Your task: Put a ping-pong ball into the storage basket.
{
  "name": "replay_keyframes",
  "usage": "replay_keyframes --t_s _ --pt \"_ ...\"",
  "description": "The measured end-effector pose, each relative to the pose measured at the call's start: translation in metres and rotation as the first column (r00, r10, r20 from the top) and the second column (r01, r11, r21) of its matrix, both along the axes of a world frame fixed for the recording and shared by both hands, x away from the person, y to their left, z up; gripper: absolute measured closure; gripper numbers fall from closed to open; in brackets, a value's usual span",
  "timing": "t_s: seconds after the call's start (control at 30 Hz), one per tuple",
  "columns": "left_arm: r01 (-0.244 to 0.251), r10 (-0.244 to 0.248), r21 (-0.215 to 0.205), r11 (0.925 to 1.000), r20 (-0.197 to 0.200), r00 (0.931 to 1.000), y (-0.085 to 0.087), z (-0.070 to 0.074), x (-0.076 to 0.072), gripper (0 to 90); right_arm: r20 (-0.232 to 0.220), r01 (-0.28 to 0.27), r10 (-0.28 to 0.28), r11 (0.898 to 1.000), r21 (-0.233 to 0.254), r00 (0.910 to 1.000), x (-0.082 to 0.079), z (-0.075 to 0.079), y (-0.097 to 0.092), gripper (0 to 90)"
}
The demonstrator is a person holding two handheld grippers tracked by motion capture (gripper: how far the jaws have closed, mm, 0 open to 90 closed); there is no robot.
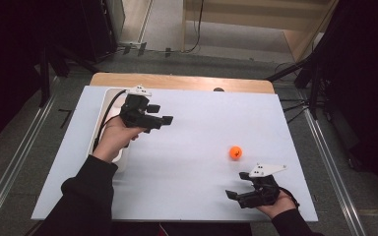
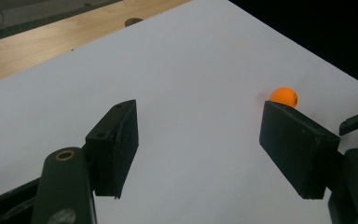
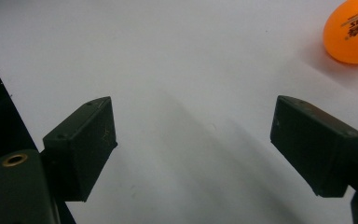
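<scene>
On the white sheet (image 1: 192, 147), the orange ball (image 1: 235, 152) is seen lying free, near the right gripper (image 1: 236, 195) and well apart from the left gripper (image 1: 163, 121), each with jaws spread wide on nothing. Print on the ball (image 3: 352, 32) is made out from the right gripper view, whereas the left gripper view has the ball (image 2: 283, 97) half hidden behind one jaw. A pale tray (image 1: 104, 105) under the left hand (image 1: 114, 138) is revealed from the high view.

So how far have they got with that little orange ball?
Nothing looks done yet: the orange ball sits free on the white sheet. Both grippers are open and empty, the right gripper nearest it, the left gripper farther off. Grasping it remains.
</scene>
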State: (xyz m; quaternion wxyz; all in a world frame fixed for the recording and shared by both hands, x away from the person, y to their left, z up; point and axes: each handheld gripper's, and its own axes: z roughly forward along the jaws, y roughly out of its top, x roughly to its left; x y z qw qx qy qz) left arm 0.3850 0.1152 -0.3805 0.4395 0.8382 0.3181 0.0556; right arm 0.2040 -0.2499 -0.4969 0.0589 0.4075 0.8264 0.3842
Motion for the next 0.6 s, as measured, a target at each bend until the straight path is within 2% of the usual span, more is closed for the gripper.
replay_keyframes --t_s 0.1,0.2,0.47,0.6 --pt "0.019 -0.019 -0.002 0.9998 -0.01 0.9998 -0.006 -0.001 -0.002 28.7 0.0 0.001 -0.001 1.0 0.001 1.0 0.0 0.0 0.0 12.8" --pt "0.043 -0.043 -0.031 0.9986 -0.017 0.9989 -0.012 0.0 -0.005 28.7 -0.001 0.0 0.0 1.0 0.001 1.0 0.0 0.0 0.0 12.8" --pt "0.061 -0.061 -0.013 0.9981 0.0 0.9982 -0.023 -0.001 -0.011 28.7 -0.003 0.0 0.0 1.0 0.002 1.0 0.0 0.0 0.0 12.8" --pt "0.07 -0.07 -0.032 0.997 -0.009 0.9975 -0.027 -0.003 -0.013 28.8 -0.004 -0.003 0.003 1.0 0.002 1.0 0.0 0.0 0.0 12.8"
